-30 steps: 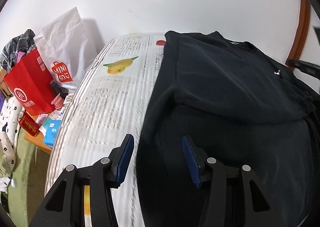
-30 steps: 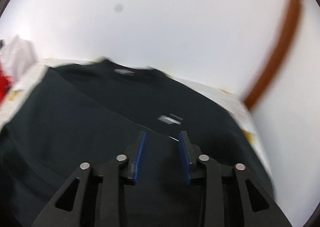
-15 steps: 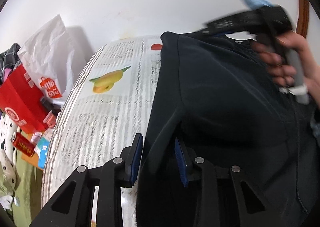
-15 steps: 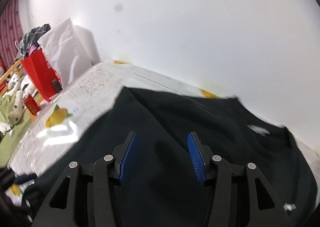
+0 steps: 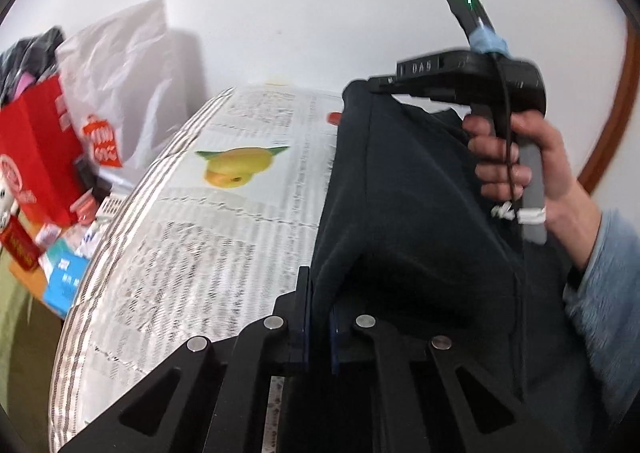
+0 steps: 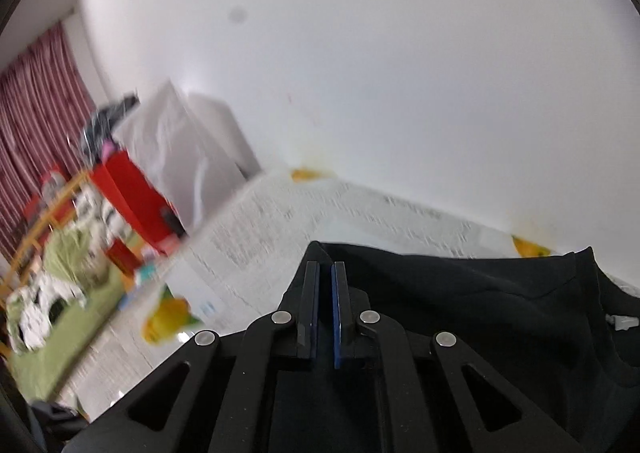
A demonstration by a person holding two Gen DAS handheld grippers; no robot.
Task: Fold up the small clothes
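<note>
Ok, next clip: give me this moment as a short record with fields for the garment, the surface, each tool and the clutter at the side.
garment: black long-sleeved fabric top, left edge lifted off the surface
surface: table covered in printed newspaper sheets with a yellow fruit picture
left tool: shut on the top's near left edge
right tool: shut on the top's far left corner, held by a hand in a light blue sleeve
side clutter: red paper bag, white plastic bag

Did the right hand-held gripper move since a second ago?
Yes. The right hand-held gripper swung left: earlier it faced the brown trim; now it faces the red bag, shut on the black shirt corner.
</note>
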